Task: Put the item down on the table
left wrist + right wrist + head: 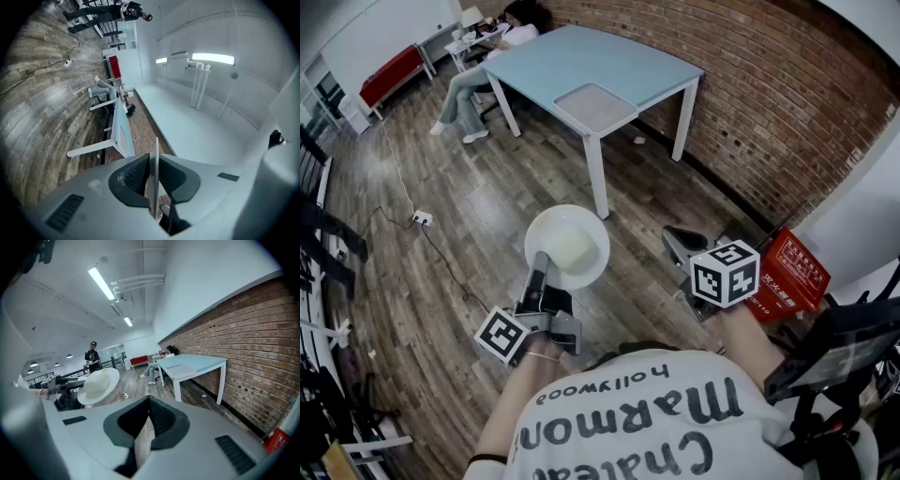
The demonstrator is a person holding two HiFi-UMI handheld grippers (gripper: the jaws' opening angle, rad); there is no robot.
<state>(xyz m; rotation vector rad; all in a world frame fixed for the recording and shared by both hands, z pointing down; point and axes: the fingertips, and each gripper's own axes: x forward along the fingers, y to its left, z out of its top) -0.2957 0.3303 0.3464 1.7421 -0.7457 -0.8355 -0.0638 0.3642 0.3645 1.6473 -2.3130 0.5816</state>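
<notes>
Head view shows the plate (pixel 567 246) whole, left tongs (pixel 539 267) clamping its rim; their own view catches only its edge. Right tongs (pixel 148 404) are clenched, empty.

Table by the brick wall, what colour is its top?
Light blue. The table shows best in the head view.

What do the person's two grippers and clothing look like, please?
The left gripper and right gripper have pale grey bodies with dark, ribbed inner jaws. Each carries a white cube with black square markers. The person wears a white T-shirt with black lettering.
</notes>
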